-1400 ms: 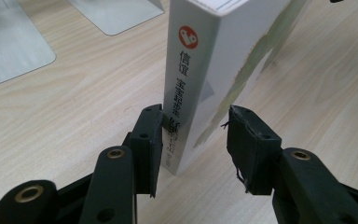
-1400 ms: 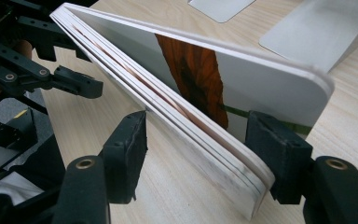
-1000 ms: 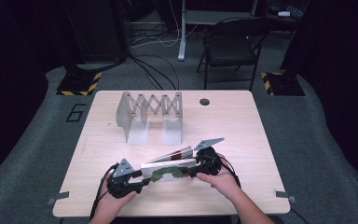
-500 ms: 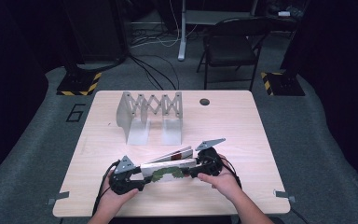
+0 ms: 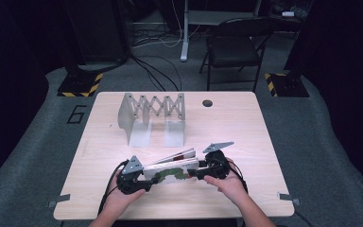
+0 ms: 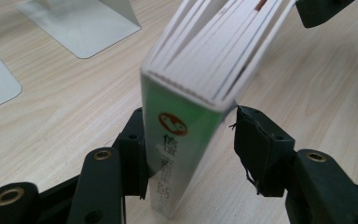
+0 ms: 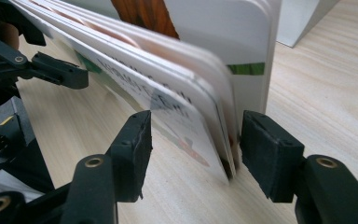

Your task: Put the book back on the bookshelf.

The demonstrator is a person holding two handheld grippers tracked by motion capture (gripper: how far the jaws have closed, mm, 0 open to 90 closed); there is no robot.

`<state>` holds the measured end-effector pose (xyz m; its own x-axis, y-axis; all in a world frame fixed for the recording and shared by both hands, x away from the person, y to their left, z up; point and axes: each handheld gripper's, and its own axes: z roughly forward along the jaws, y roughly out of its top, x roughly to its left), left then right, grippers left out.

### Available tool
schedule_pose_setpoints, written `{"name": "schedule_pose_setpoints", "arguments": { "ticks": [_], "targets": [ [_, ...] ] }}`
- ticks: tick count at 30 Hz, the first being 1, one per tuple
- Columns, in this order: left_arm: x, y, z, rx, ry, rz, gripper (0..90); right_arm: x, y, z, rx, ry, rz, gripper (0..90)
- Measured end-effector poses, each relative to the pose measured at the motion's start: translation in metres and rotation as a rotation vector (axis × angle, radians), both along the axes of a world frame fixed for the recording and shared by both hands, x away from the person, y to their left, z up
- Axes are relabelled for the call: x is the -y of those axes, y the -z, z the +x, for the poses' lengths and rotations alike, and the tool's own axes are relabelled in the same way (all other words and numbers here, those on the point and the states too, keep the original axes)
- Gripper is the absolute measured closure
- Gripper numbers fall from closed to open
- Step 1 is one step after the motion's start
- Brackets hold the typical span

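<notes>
Board book (image 5: pixel 170 169) stands on edge on the worktop (image 5: pixel 264 142), between your claws. Left claw (image 6: pixel 189 140) has just narrowed, loosely straddling the spine; right claw (image 7: pixel 193 140) spread around the page ends. Next: pinch firmly, then lift toward the bookend rack (image 5: pixel 151 116).

Thick board book (image 6: pixel 186 88) of stiff glossy cardboard pages with white cut edges, smooth shiny green printed spine. Pale wooden table (image 5: pixel 264 132) with fine matt grain, smooth laminate look; white expandable bookend rack (image 5: pixel 152 118) of matt painted sheet metal, smooth flat base plates. Left gripper (image 6: pixel 189 154) and right gripper (image 7: pixel 193 149) of matt black hard plastic with brass-coloured rivets, black rubbery pads (image 6: pixel 256 149) frayed and rough at edges.
</notes>
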<state>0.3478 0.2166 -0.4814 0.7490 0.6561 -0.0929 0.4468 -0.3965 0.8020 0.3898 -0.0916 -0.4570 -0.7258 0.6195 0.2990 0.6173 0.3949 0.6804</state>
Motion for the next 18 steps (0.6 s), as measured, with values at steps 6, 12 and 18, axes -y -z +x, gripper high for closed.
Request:
{"name": "schedule_pose_setpoints", "arguments": {
  "ticks": [6,12,18],
  "targets": [
    [0.0,0.0001,0.0022,-0.004,0.008,-0.007,49.9,0.002,0.0033,0.002,-0.002,0.02,0.001,43.6],
    [0.0023,0.0001,0.0028,0.017,0.022,0.018,50.8,0.0004,0.0059,0.0036,-0.005,0.019,-0.006,43.8],
    [0.0045,0.0005,0.0028,0.016,0.023,0.03,50.7,0.0007,0.0062,0.0045,-0.004,0.023,-0.006,43.9]
  ]
}}
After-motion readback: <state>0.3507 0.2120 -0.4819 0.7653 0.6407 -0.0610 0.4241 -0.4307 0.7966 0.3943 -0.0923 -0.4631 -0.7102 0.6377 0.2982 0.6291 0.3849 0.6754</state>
